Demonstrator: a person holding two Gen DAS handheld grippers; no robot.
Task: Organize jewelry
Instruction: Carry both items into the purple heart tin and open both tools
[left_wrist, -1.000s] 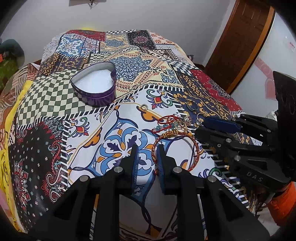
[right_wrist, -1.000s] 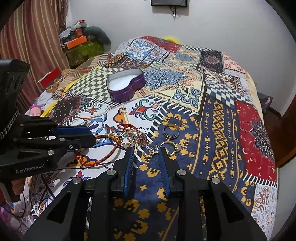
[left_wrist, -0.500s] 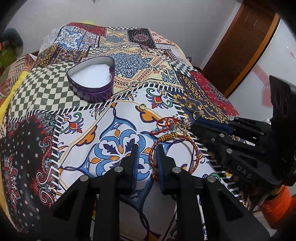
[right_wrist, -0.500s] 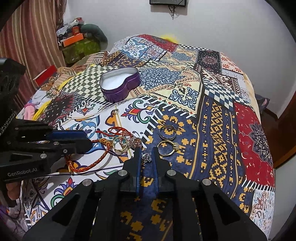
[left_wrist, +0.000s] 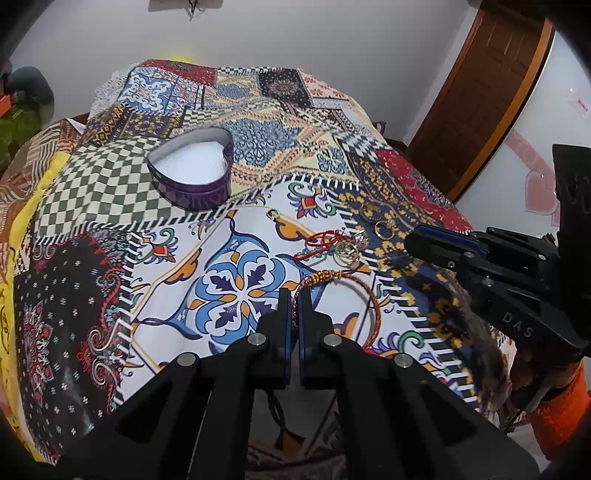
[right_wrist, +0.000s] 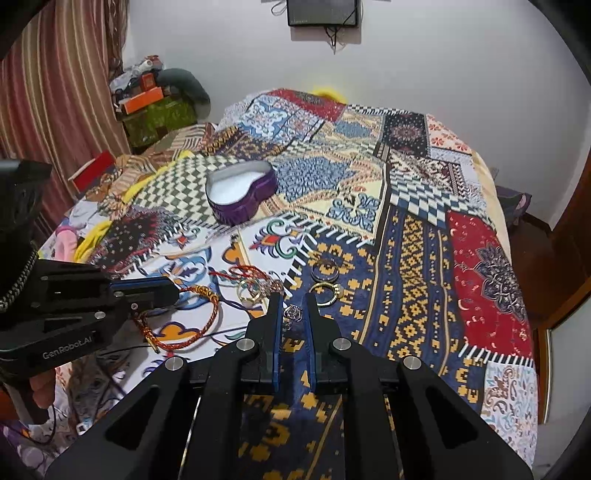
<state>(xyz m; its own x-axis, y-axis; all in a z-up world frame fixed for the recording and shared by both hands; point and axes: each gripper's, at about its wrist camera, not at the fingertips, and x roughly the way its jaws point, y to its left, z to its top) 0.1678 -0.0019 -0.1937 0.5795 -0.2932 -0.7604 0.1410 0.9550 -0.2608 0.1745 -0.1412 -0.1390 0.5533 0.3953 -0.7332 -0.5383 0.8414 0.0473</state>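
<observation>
My left gripper (left_wrist: 294, 295) is shut on the red-and-gold braided bracelet (left_wrist: 371, 295), which also shows in the right wrist view (right_wrist: 207, 317). My right gripper (right_wrist: 293, 301) is shut on a small silver ring (right_wrist: 293, 314) and holds it between its pads. A thin red cord bracelet (left_wrist: 321, 240) and gold rings (left_wrist: 347, 254) lie beyond. A dark ring (right_wrist: 325, 269) and a gold ring (right_wrist: 325, 293) lie on the blue patch. The purple heart-shaped tin (left_wrist: 194, 171), open with a white lining, stands at the back; it also shows in the right wrist view (right_wrist: 240, 195).
Everything lies on a bed with a patchwork cover (left_wrist: 92, 192). A small gold ring (left_wrist: 273, 214) lies alone toward the tin. Boxes and clutter (right_wrist: 155, 107) stand by the striped curtain (right_wrist: 55, 92) at the far left. A wooden door (left_wrist: 480, 92) is at the right.
My left gripper has closed on the braided bracelet. My right gripper closed on the silver ring and now holds it slightly raised.
</observation>
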